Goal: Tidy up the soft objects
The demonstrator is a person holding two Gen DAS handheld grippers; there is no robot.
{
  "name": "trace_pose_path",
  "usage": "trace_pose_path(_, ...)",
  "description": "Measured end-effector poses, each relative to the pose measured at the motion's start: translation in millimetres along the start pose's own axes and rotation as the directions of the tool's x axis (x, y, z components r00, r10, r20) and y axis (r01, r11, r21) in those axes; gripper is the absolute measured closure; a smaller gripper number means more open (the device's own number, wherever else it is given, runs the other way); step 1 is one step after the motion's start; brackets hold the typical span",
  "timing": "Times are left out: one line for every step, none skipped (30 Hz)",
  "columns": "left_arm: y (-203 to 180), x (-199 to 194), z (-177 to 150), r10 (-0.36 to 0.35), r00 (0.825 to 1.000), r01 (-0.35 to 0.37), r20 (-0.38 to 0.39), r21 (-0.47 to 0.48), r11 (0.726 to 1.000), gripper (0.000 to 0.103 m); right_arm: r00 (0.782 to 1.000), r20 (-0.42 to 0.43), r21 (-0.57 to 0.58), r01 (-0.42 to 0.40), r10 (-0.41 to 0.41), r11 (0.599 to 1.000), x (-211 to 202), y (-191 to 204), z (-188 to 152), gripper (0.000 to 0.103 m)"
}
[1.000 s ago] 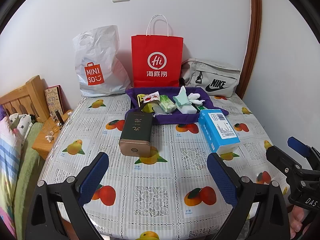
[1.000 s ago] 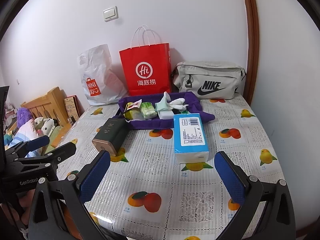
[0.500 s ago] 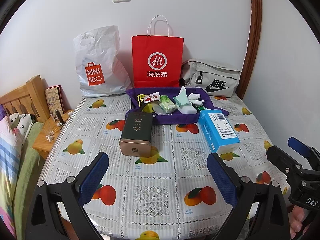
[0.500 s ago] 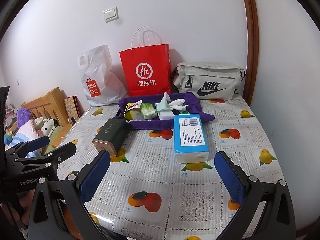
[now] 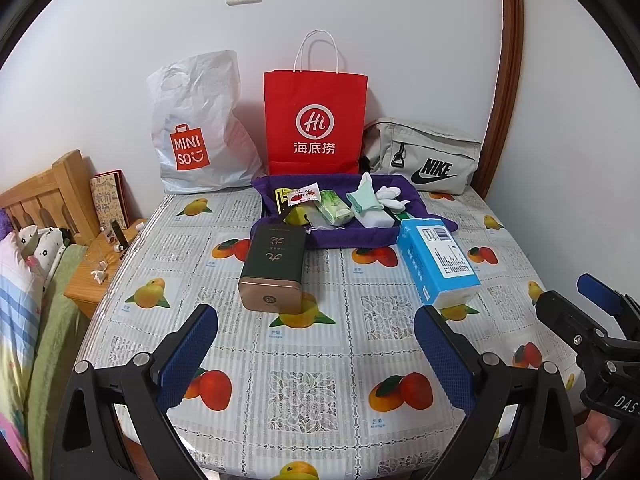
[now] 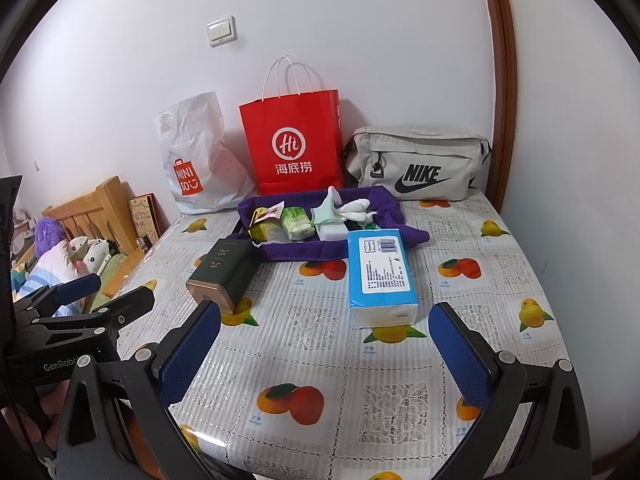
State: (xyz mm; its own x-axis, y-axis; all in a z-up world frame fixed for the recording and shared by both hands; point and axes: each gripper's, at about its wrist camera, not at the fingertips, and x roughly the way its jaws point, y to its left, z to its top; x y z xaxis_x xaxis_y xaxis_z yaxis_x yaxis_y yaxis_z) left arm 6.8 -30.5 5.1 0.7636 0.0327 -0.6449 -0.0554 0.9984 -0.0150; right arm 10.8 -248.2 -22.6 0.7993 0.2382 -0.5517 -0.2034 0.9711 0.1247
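Note:
A purple cloth tray (image 5: pixel 344 238) (image 6: pixel 304 252) lies mid-table with a green tissue pack (image 5: pixel 334 208) (image 6: pixel 296 224), a mint cloth (image 5: pixel 364 196), white socks (image 5: pixel 390 196) (image 6: pixel 356 208), a white block (image 5: pixel 374 219) and snack packets (image 5: pixel 303 196). A blue tissue pack (image 5: pixel 438 264) (image 6: pixel 380 276) lies in front of the tray on the right. A dark green tin (image 5: pixel 274 268) (image 6: pixel 224 272) lies on its side to the left. My left gripper (image 5: pixel 316 354) and right gripper (image 6: pixel 324 354) both hang open and empty over the near table edge.
A white Miniso bag (image 5: pixel 196 128), a red paper bag (image 5: pixel 316 120) and a grey Nike bag (image 5: pixel 424 156) stand along the back wall. A wooden bedside stand (image 5: pixel 92 276) and a bed (image 5: pixel 24 288) are on the left. The fruit-print tablecloth (image 5: pixel 304 392) covers the table.

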Motion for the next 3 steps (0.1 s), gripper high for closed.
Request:
trace_pose_path(-0.5, -0.6, -0.3, 0.0, 1.0, 0.0, -0.001, 0.0, 1.0, 0.004, 1.0, -0.001, 0.0, 0.0, 0.0, 1.0, 0.1, -0.2, 0.2, 0.001)
trace_pose_path(-0.1, -0.3, -0.3, 0.0, 1.0, 0.0, -0.002, 0.0, 1.0, 0.004, 1.0, -0.002, 0.001, -0.001, 0.001, 1.0, -0.1, -0.2, 0.2, 0.001)
trace_pose_path(-0.2, -0.4, -0.4, 0.0, 1.0, 0.0, -0.002, 0.0, 1.0, 0.004, 1.0, -0.003, 0.002, 0.0, 0.0, 1.0, -0.3, -0.6, 0.5, 0.001)
